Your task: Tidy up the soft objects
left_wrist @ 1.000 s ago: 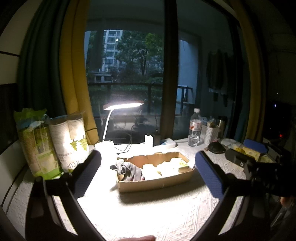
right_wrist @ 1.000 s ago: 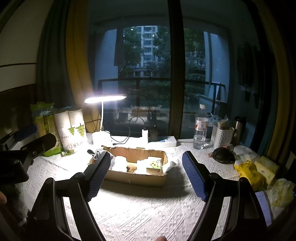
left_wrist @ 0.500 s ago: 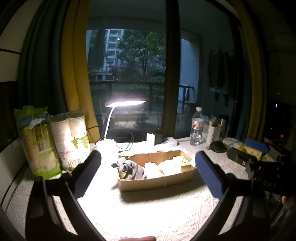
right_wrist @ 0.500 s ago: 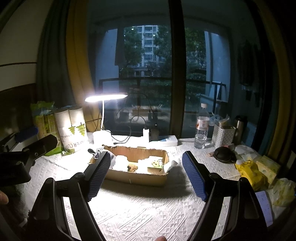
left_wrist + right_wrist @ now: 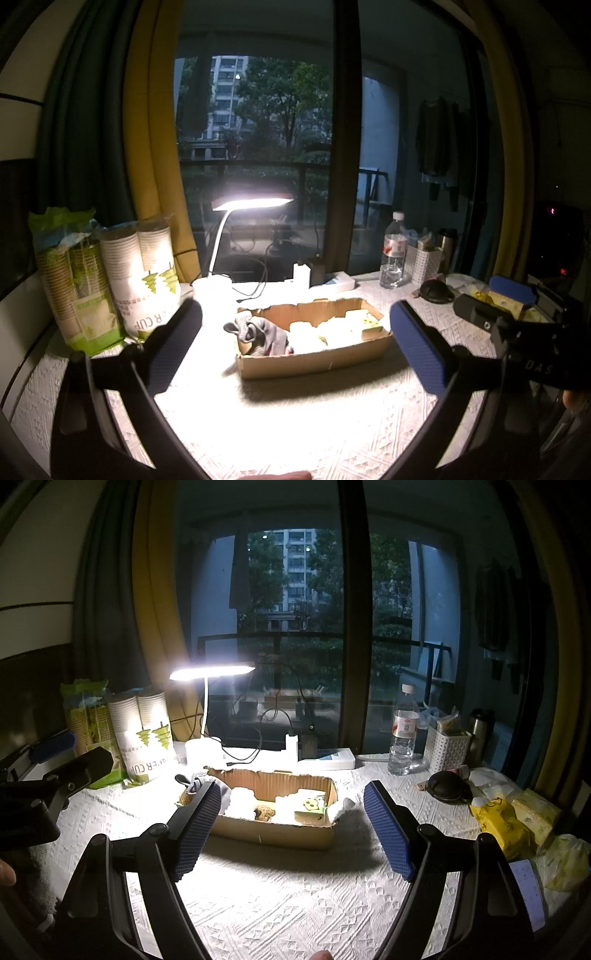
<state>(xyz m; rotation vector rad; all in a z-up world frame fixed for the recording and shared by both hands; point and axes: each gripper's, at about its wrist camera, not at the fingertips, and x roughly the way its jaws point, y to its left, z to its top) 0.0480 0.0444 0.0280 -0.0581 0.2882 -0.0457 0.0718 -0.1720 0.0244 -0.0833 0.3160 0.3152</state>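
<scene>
A shallow cardboard box (image 5: pixel 314 360) (image 5: pixel 273 830) stands mid-table under the lamp. It holds a grey cloth item (image 5: pixel 264 332) at its left end, pale soft pieces (image 5: pixel 317 332) (image 5: pixel 242 799) and a green-and-white packet (image 5: pixel 312 805). My left gripper (image 5: pixel 295 332) is open and empty, held back from the box on its near side. My right gripper (image 5: pixel 293 812) is open and empty, also short of the box. Each gripper shows at the edge of the other's view.
A lit desk lamp (image 5: pixel 251 203) and sleeves of paper cups (image 5: pixel 144 280) stand at the back left. A water bottle (image 5: pixel 404 731), white basket (image 5: pixel 445 751), black round case (image 5: pixel 447 792) and yellow packets (image 5: pixel 506 825) lie at the right. The tablecloth (image 5: pixel 295 893) is white.
Both grippers have stayed open. The views have drifted only slightly, with the box sitting a touch further right in the left wrist view.
</scene>
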